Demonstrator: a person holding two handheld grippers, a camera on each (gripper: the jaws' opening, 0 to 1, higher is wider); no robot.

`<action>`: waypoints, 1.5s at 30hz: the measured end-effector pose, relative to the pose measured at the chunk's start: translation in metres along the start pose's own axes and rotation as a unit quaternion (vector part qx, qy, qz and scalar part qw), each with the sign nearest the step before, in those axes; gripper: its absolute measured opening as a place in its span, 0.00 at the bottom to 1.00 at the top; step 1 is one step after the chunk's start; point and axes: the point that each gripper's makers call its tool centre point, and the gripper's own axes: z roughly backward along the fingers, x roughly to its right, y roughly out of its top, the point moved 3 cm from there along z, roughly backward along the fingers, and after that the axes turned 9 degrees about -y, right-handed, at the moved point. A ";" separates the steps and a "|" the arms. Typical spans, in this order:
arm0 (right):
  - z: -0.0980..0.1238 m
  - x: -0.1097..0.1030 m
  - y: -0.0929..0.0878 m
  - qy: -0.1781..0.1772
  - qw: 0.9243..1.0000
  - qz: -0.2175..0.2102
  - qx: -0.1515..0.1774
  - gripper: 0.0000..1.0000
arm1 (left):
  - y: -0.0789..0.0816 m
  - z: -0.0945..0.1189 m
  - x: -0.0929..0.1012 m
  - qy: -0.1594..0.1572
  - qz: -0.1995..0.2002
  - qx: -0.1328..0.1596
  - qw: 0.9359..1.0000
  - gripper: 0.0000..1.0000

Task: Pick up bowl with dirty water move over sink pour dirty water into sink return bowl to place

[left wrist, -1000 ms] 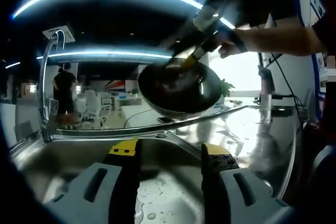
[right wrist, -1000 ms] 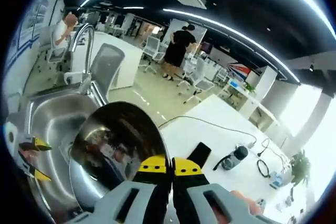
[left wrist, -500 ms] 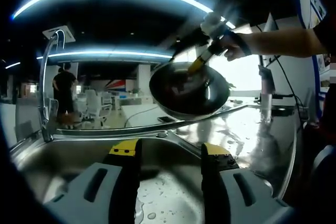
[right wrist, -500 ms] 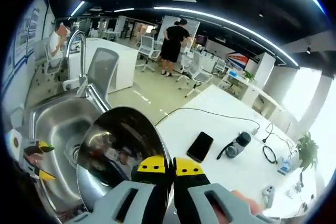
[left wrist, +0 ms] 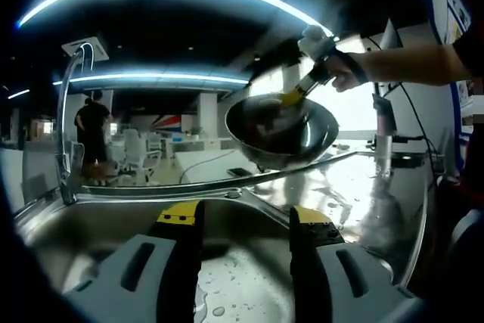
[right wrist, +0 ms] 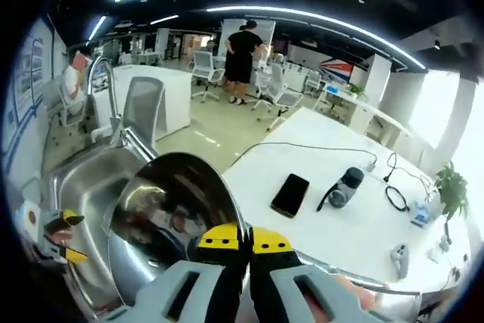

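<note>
My right gripper (right wrist: 244, 238) is shut on the rim of a shiny steel bowl (right wrist: 170, 221), which it holds tilted above the steel sink (right wrist: 79, 187). In the left gripper view the same bowl (left wrist: 281, 131) hangs in the air over the sink's right edge, with the right gripper (left wrist: 296, 94) clamped on its upper rim and a person's hand behind it. My left gripper (left wrist: 243, 221) stands open low over the sink basin (left wrist: 113, 221), with nothing between its fingers. Water drops lie on the basin floor. The left gripper (right wrist: 59, 234) also shows at the left, over the sink.
A curved tap (left wrist: 68, 111) rises at the sink's left; the same tap (right wrist: 106, 96) stands behind the basin. A white table (right wrist: 340, 225) carries a phone (right wrist: 290, 194), a dark bottle (right wrist: 344, 187) and cables. The wet steel drainboard (left wrist: 363, 187) lies to the right. People and chairs stand far off.
The bowl has moved rightward and a little up in the left gripper view, away from the sink's middle toward the drainboard. The right view has swung toward the white table. My left gripper stayed still.
</note>
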 end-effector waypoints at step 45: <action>0.018 0.058 -0.064 -0.012 0.994 -0.087 -0.064 0.00 | 0.000 0.000 -0.002 0.000 0.000 -0.005 1.000 0.44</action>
